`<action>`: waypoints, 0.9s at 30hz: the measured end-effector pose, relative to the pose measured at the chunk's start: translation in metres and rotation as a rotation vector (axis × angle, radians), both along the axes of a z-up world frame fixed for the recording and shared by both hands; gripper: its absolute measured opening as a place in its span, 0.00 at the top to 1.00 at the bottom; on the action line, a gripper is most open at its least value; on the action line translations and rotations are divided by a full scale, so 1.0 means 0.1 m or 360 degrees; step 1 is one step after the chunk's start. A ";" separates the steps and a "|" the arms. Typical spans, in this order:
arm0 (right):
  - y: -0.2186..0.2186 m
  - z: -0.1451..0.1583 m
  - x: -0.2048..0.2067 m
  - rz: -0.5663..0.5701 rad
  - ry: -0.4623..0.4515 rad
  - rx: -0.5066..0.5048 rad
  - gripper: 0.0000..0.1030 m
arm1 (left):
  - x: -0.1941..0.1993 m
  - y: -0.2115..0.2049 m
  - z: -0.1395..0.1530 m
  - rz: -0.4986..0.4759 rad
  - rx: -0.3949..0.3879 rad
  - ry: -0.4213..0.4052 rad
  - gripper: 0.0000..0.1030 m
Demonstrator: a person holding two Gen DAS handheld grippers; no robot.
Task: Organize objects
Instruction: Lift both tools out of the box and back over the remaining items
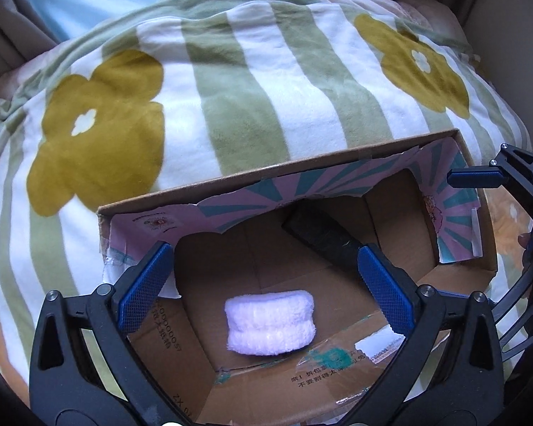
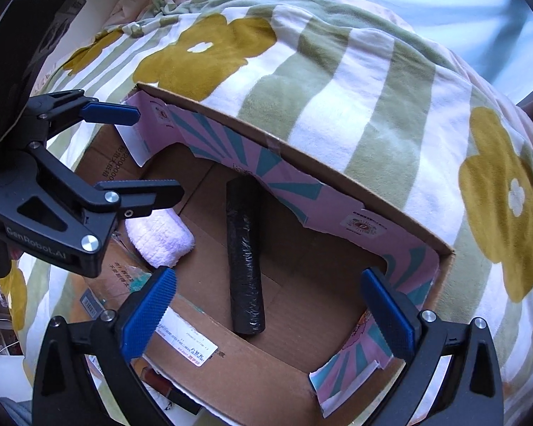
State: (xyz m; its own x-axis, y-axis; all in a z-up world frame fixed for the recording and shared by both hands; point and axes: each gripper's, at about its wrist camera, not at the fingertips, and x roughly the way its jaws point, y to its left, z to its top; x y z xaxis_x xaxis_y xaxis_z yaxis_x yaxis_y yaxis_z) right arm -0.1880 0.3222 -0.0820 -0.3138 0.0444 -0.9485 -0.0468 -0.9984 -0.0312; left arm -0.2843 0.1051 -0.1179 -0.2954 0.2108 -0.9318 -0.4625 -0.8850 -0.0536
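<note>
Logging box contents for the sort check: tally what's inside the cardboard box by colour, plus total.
White: 1, folded fluffy towel
Black: 1, plastic-wrapped roll
Total: 2, both lying on the floor of the cardboard box, apart from each other.

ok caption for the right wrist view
Open right gripper above a cardboard box holding a black roll and folded white cloth.

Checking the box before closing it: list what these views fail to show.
- Black roll: left wrist view, near end hidden by the left gripper's finger.
- White towel: right wrist view, partly covered by that gripper.
- Cardboard box: near wall cut off by the frame edge.
</note>
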 end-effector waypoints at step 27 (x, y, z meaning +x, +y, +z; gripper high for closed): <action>-0.85 1.28 1.33 -0.0534 0.0391 0.0259 0.00 | 1.56 -0.83 1.59 0.0286 0.0159 0.0461 0.00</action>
State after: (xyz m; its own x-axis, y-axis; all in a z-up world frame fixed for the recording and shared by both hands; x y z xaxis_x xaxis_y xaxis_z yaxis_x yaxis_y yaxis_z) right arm -0.0546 0.2373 0.0463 -0.4718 0.3249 -0.8197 -0.3930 -0.9097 -0.1344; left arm -0.1282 0.0222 0.0411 -0.5852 0.2174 -0.7812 -0.3084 -0.9507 -0.0336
